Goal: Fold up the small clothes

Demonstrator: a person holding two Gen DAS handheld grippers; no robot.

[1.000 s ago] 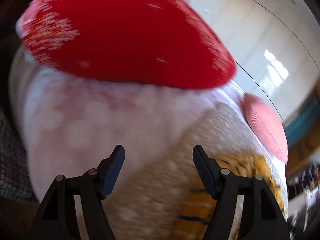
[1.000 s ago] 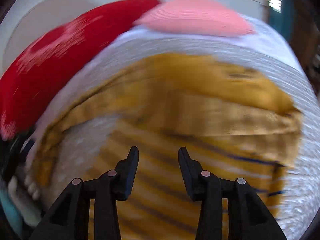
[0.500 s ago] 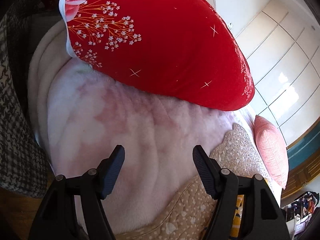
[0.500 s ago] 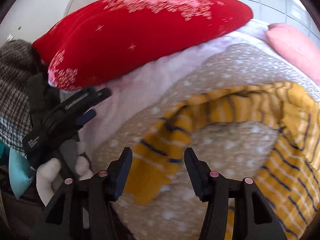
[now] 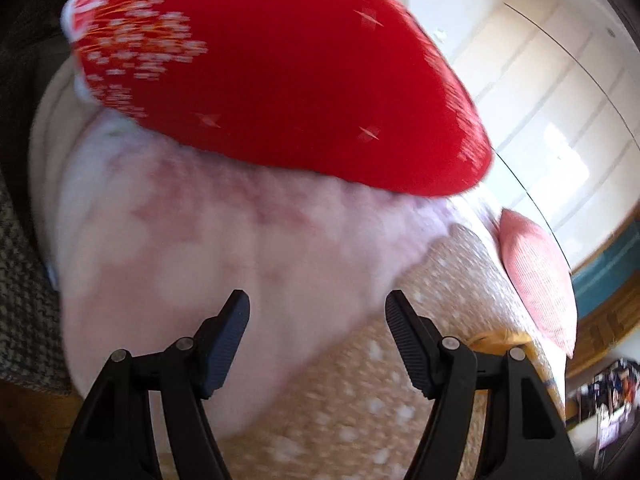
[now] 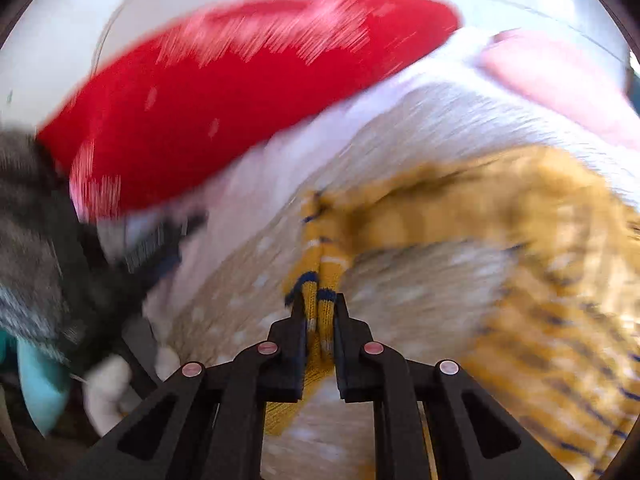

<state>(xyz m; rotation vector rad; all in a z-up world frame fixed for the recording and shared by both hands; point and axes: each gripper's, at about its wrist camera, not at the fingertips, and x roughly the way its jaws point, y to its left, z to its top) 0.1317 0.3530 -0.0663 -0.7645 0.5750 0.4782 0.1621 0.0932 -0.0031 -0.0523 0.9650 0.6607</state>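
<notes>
I am pinching the yellow striped knit (image 6: pixel 520 240), lying on the speckled bedspread (image 6: pixel 420 292), with my right gripper (image 6: pixel 319 312) clamped on its cuff; soft, stretchy. Left gripper (image 5: pixel 318 312) is gaping, empty.

The red pillow (image 5: pixel 280 80) bulks over the far side of the pink blanket (image 5: pixel 224 256); the pink cushion (image 5: pixel 536 280) blocks the right edge. Between them, the beige spotted cover (image 5: pixel 360 420) lies open.
</notes>
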